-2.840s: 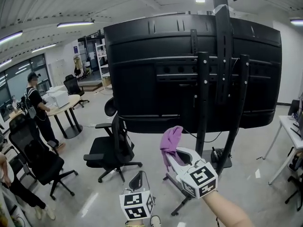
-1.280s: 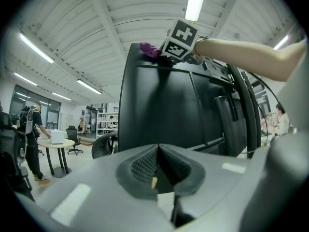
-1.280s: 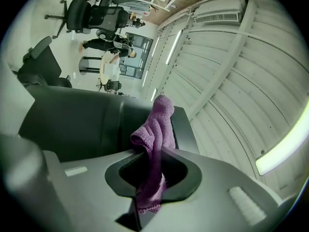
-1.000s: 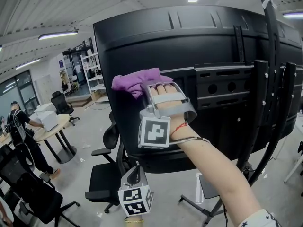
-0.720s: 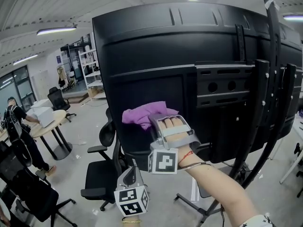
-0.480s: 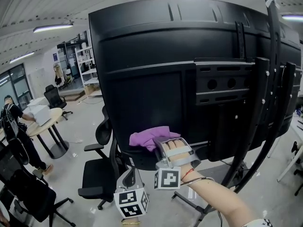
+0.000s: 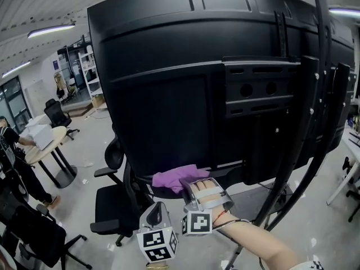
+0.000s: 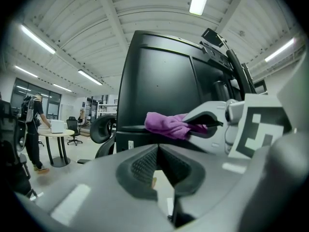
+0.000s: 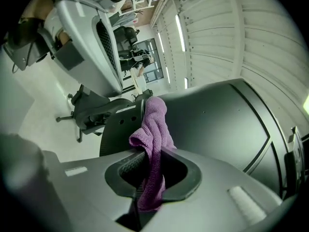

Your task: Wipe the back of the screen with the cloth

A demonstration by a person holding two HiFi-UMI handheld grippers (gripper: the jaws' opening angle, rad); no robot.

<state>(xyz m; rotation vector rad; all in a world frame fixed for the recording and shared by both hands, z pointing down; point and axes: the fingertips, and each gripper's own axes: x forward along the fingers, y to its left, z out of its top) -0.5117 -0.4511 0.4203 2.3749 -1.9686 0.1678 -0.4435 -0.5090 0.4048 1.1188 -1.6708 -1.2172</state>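
"Cloth (image 7: 173, 178) first: where is it?"

"It's purple and bunched, low in the middle of the head view, lying against the bottom edge of the screen (image 7: 169, 94), on its black back panel. The right gripper (image 7: 188, 183) has it pinched, and the person's hand (image 7: 201, 187) sits in the handle just below."

"Do the jaws really have hold of it?"

"Yes. In the right gripper view the cloth (image 9: 153, 129) runs down between the two dark pads and is clamped there. Its free end stands up past them toward the curved panel."

"And the left gripper (image 7: 157, 210)?"

"It's at the lower centre of the head view, below and a little left of the right one, clear of the screen. In its own view the jaws are pressed together at the tips with nothing between them. Beyond them, mid-frame, you see the cloth (image 8: 166, 124) in the right gripper (image 8: 205, 124), at the lower edge of the screen (image 8: 154, 76)."

"What else is around?"

"A black stand (image 7: 315, 122) with upright poles is on the right side of the head view, fixed to the screen's back. An office chair (image 7: 109, 207) sits at lower left, under the screen's corner. Farther off at the left edge are a round table (image 7: 50, 142) and a person (image 7: 12, 156) beside it."
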